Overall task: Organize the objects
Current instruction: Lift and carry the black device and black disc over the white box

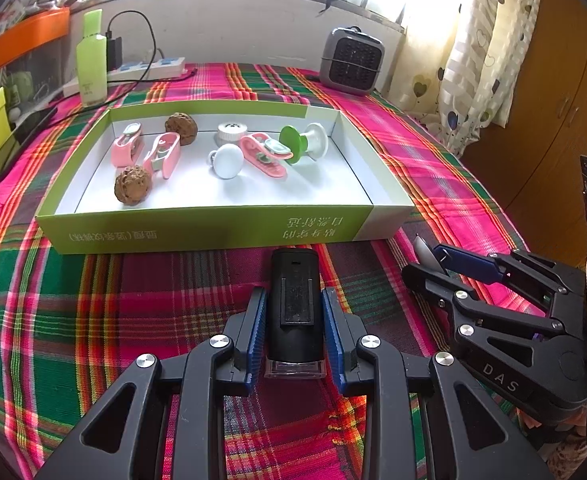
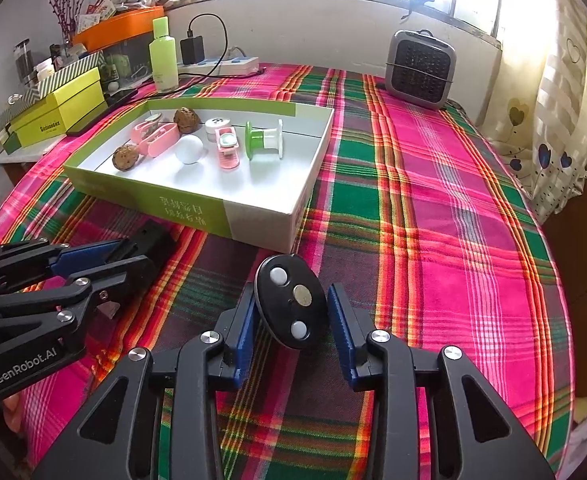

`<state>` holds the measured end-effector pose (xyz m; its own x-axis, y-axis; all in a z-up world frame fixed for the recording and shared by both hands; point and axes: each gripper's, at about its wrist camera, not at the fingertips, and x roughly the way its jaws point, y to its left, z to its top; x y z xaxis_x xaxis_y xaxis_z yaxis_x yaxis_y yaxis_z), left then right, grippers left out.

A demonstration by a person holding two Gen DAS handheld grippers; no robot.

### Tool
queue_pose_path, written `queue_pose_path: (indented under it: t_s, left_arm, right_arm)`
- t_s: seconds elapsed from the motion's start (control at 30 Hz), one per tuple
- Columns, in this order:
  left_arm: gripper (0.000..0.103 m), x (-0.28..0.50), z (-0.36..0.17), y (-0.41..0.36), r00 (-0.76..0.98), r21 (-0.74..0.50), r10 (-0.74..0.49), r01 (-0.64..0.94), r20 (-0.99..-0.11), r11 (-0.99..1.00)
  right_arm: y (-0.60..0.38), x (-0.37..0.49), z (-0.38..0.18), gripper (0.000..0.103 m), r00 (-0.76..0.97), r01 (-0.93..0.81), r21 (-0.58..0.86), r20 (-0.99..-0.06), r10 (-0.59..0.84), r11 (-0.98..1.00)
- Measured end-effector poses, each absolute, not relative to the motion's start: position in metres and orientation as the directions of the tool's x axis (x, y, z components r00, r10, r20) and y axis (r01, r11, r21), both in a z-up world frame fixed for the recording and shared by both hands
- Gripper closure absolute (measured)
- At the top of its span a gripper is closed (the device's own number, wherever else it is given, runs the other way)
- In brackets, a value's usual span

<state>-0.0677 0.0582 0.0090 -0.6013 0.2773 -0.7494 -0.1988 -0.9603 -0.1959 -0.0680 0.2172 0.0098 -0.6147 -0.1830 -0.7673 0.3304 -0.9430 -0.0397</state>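
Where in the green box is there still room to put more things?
The green box has bare white floor along its near wall and toward its right end, beyond the green and white spool. The middle and left are crowded: pink clips, two walnuts and a white knob lie close together.

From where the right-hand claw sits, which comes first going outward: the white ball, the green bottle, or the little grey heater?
Judged in the right wrist view, from the right gripper:
1. White ball, inside the green box, ahead and left.
2. Green bottle, past the box, far left by the power strip.
3. Grey heater, at the table's far edge, ahead and right; roughly as far as the bottle, too close to call.
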Motion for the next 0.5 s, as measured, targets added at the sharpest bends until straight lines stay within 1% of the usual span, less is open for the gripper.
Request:
queue_pose_path:
  t_s: [0.5]
  left_arm:
    - [0.078, -0.0627, 0.0101, 0.0581, -0.608, -0.171, 0.254, -0.192, -0.752, -0.966]
  right_arm:
    - [0.2075, -0.0579, 0.0102, 0.067, -0.602, 0.356, 0.000, -0.765, -0.230, -0.934]
